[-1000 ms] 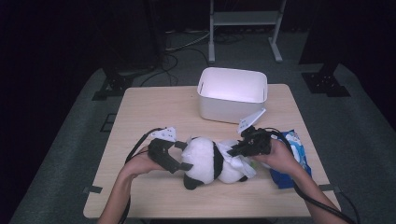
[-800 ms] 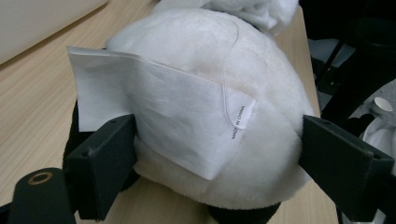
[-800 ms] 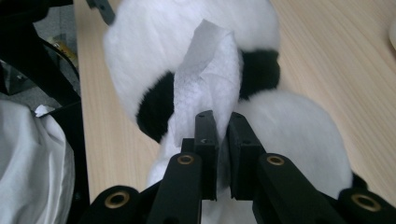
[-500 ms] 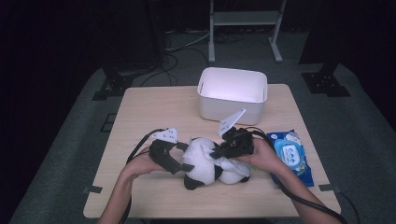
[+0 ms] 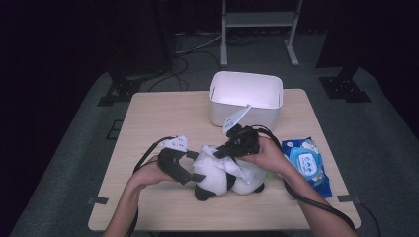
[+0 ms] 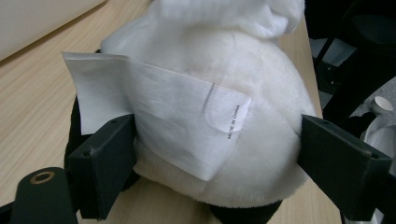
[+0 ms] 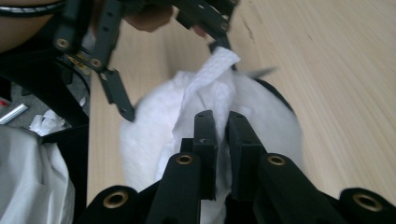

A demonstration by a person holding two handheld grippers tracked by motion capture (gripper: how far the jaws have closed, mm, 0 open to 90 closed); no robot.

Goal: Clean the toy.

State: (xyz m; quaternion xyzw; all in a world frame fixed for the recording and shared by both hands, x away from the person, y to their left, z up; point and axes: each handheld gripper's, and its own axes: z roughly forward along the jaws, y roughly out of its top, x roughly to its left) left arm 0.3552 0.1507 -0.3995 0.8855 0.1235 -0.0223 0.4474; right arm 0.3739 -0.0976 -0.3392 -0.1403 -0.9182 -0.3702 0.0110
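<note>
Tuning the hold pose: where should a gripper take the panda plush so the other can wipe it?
Grip the plush panda across its round white body, coming in level from its tail end, as the left gripper does: jaws straddle the widest part, either side of the sewn label. That leaves the top clear for the right gripper, shut on the wipe. The soft body probably needs a wide squeeze.

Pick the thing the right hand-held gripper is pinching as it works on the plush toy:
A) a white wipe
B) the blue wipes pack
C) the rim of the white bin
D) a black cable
A: the right hand-held gripper has its jaws closed on a white wipe that lies against the plush toy, while the blue wipes pack rests apart on the table.
</note>
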